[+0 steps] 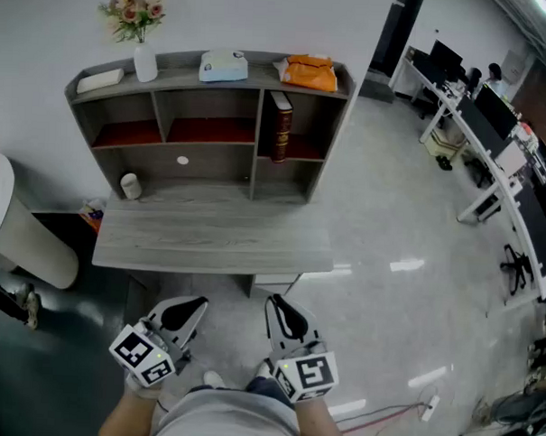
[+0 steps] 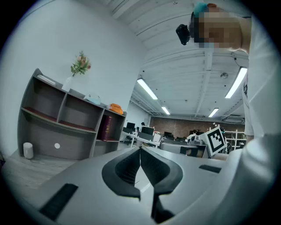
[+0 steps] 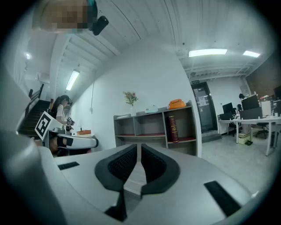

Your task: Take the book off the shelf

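A dark red book (image 1: 280,125) stands upright in the right-hand compartment of the grey shelf unit (image 1: 206,99), which sits on a grey desk (image 1: 213,242). Both grippers hover low in front of the desk, well short of the shelf. My left gripper (image 1: 195,306) is shut and holds nothing; its tips (image 2: 140,151) meet, and the book (image 2: 105,127) shows far off to the left. My right gripper (image 1: 277,304) is also shut and empty. In the right gripper view (image 3: 138,147) the book (image 3: 173,128) stands ahead and slightly right.
On top of the shelf are a white slab (image 1: 100,79), a vase of flowers (image 1: 144,62), a blue box (image 1: 224,67) and an orange bag (image 1: 311,73). A small white cup (image 1: 131,186) stands low in the left bay. Office desks (image 1: 492,159) line the right.
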